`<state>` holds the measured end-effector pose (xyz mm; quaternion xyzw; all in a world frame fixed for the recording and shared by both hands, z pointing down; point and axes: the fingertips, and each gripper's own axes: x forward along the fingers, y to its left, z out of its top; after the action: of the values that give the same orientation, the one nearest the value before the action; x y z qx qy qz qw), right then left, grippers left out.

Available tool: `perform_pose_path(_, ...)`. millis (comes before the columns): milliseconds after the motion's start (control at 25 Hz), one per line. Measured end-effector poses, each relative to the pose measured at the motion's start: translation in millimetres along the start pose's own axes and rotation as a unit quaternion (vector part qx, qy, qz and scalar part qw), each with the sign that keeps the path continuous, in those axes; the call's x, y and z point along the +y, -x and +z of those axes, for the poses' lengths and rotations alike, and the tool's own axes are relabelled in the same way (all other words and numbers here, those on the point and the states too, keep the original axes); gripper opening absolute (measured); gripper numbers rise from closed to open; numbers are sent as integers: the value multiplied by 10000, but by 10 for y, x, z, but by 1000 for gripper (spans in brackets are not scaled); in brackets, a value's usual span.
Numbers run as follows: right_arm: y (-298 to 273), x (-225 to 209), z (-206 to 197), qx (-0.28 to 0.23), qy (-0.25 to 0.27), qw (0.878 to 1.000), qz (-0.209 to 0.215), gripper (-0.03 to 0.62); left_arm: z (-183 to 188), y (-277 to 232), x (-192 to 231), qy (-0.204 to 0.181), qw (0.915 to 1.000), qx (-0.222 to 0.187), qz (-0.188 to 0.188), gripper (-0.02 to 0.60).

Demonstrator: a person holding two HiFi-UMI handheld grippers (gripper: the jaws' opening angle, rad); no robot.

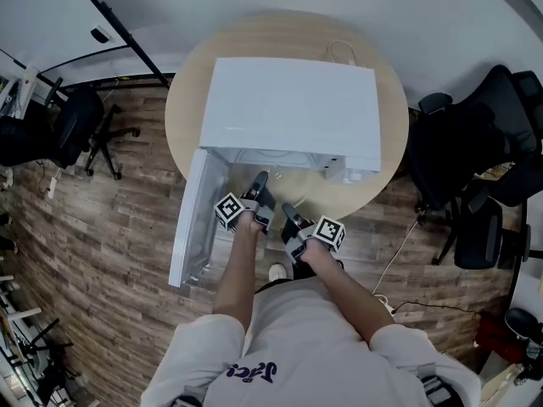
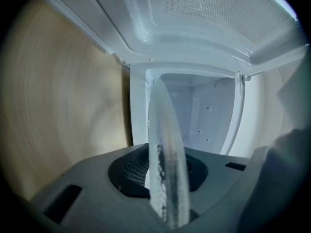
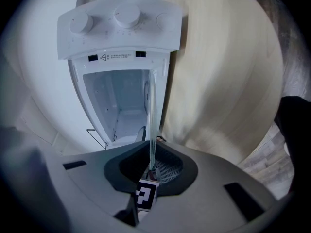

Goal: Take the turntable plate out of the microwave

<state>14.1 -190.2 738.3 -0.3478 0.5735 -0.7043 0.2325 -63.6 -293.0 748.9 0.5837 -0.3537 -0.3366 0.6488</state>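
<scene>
Currently left gripper [image 1: 260, 185], right gripper [image 1: 290, 214] both clamped on turntable plate [image 2: 165, 159] rim — two-pt hold likely steadies glass at microwave [image 1: 288, 108] mouth; door [image 1: 191, 219] swung left for clearance.

I count one microwave [image 1: 288, 108] on one round table [image 1: 188, 108], with three knobs [image 3: 127, 15] on its panel. One glass plate [image 2: 167, 174]. Two grippers: my left gripper [image 1: 260, 186] and my right gripper [image 1: 290, 216]. Black office chairs [image 1: 72, 124] — one at the left, at least two at the right.
</scene>
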Motion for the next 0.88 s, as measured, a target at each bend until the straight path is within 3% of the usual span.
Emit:
perform_pose_path(200, 72, 25, -18, 92, 236, 9997, 42, 40, -32, 74, -15, 96, 9999, -131, 48, 78)
perform_pose_path(360, 162, 126, -29, 309, 636, 9970, 328, 41, -95, 154, -43, 132, 9996, -254, 89, 78)
perform_pose_path(400, 194, 130, -24, 356, 742, 9960, 351, 69, -111, 180, -66, 134, 9995, -264, 68, 78)
perform_pose_path(480, 261, 111, -3, 408, 885, 9945, 379, 194, -138, 236, -125, 130, 9996, -269, 8, 78)
perform_pose_path(520, 295, 97, 15, 394, 939, 9940, 391, 214, -152, 268, -157, 122, 9996, -267, -16, 78)
perform_pose_path(720, 398, 119, 233, -76, 1053, 9931, 514, 245, -274, 465, -329, 60, 9998, -186, -94, 78)
perform_pose_path(880, 366, 334, 351, -321, 969, 9911, 860, 245, -402, 665, -432, 58, 9998, -147, -118, 78)
